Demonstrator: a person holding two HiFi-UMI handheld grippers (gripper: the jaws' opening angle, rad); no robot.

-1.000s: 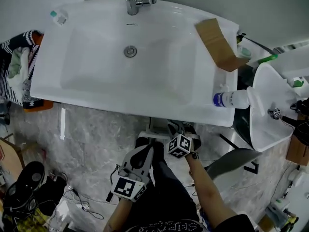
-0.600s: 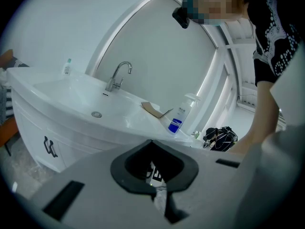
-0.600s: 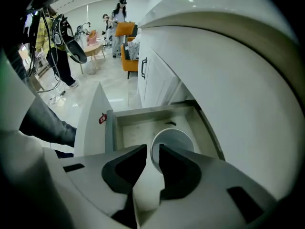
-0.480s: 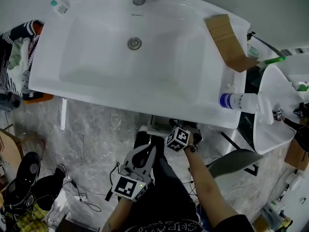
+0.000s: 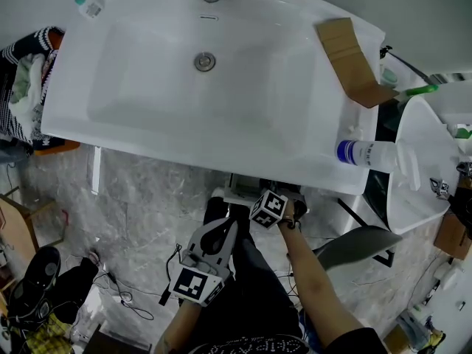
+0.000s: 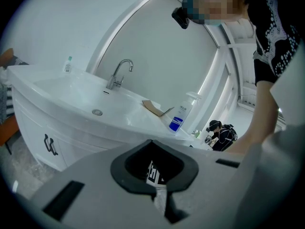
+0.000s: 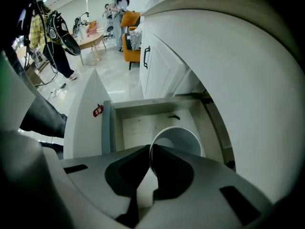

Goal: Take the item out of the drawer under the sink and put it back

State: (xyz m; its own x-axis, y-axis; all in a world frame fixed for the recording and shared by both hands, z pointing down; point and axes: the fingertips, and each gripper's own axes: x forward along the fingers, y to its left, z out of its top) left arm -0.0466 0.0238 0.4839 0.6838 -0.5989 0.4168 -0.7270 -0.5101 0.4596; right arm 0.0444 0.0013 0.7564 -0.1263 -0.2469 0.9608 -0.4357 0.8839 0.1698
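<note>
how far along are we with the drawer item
Done: the drawer is pulled open. In hand: the right gripper jaws have just been closing on the rim of the white cup, which sits in the drawer. Remaining: lift it out, then put it back.

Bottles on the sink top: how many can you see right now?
2. A small bottle at the sink's back left corner, and a blue-labelled pump bottle standing near its front right corner. Others may be hidden past the right edge.
</note>
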